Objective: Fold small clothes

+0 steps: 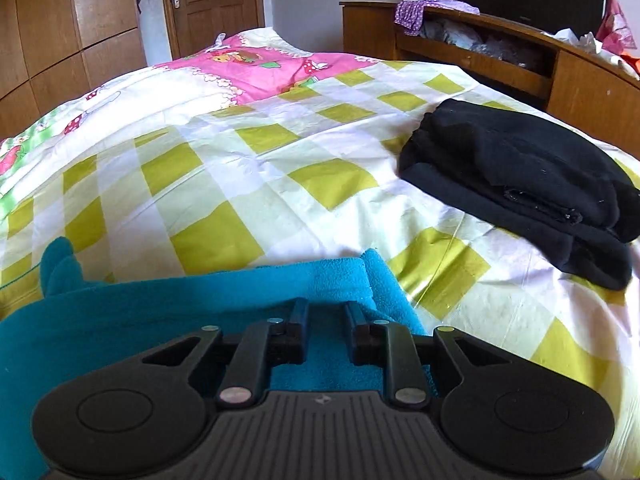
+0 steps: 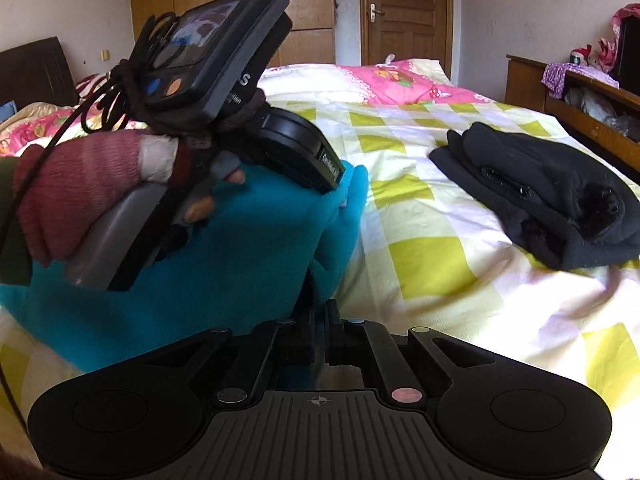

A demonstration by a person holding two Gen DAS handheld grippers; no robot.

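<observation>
Both my hand-held grippers pinch the blue fleece.
Left hand-held gripper [image 1: 326,312] and right hand-held gripper [image 2: 320,312] clamp blue fleece [image 1: 200,292]; its long axis runs left from black pile [image 1: 520,184].

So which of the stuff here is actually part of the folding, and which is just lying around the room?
Part of the job:
- teal fleece garment, gripped by both tools
- left gripper
- right gripper
- black folded clothes
- bed, the work surface

Just lying about:
- pink cartoon quilt
- wooden shelf unit with clutter
- door
</observation>
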